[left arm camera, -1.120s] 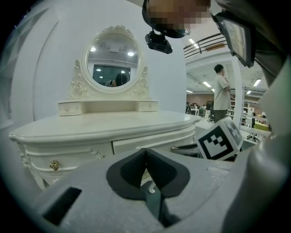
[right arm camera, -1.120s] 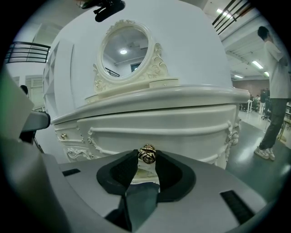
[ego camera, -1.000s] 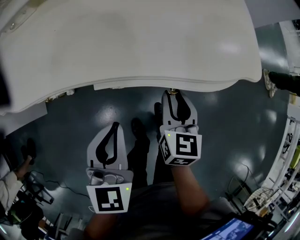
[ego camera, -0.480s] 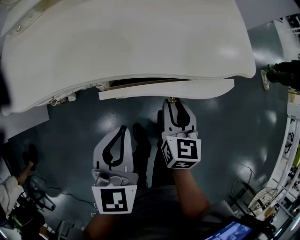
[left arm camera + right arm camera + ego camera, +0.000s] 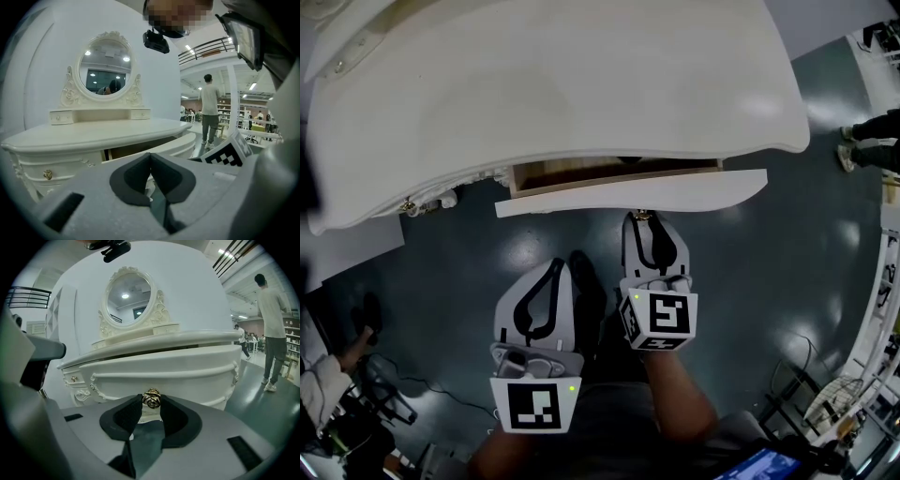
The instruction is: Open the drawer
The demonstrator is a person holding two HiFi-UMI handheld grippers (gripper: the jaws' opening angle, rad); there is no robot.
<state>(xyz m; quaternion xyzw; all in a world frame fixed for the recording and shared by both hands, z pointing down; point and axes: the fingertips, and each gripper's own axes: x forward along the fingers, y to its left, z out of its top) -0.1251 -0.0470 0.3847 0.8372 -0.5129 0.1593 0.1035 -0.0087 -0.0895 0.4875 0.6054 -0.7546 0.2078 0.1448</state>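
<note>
The white dressing table [image 5: 562, 84] fills the top of the head view. Its middle drawer [image 5: 628, 195] stands partly pulled out, and a strip of its wooden inside [image 5: 609, 173] shows. My right gripper [image 5: 644, 217] is shut on the drawer's gold rose knob [image 5: 151, 398], which sits between the dark pads [image 5: 127, 414] in the right gripper view. My left gripper [image 5: 555, 267] hangs over the floor to the left of it, short of the table, jaws shut with nothing in them. In the left gripper view the open drawer [image 5: 154, 146] lies ahead and to the right.
An oval mirror [image 5: 127, 294] stands on the table top. A small side drawer with a gold knob [image 5: 47, 175] is at the left. A person [image 5: 272, 324] stands on the grey floor to the right. Cables and gear [image 5: 356, 394] lie at the lower left.
The drawer has slid out from closed to partly open. My right gripper came back toward me with the knob in it, and the left gripper drew back alongside.
</note>
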